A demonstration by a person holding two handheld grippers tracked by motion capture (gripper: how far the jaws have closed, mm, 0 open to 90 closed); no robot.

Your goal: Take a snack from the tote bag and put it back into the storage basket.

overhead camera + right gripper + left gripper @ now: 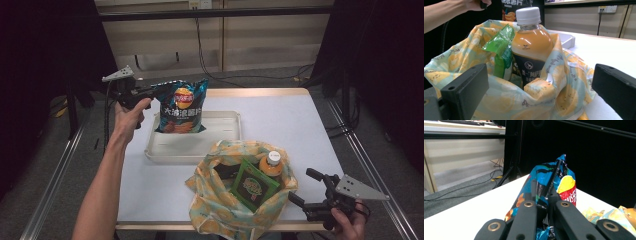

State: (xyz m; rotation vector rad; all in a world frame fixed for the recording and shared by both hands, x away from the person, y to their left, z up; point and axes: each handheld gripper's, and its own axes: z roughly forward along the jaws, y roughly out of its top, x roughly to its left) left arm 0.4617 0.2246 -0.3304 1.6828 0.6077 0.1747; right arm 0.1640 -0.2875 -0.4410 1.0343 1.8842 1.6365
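Note:
A blue chips bag (pixel 182 106) hangs upright over the white tray (pixel 220 120), its bottom at or just above the tray floor. My left gripper (pixel 155 90) is shut on the bag's top left corner. In the left gripper view the two black jaws pinch the crinkled top of the chips bag (pixel 549 178) in my left gripper (pixel 543 201). My right gripper (pixel 301 185) stands open at the right side of a yellow-patterned cloth bag (pixel 220 210). In the right gripper view its jaws stand wide apart, with the cloth bag (pixel 499 100) before them and not touched.
The cloth bag holds an orange drink bottle (pixel 271 165) with a white cap and a green packet (pixel 252 186). Both appear close up as the bottle (pixel 531 47) and the packet (pixel 501 47). The bag sits near the table's front edge (pixel 150 226).

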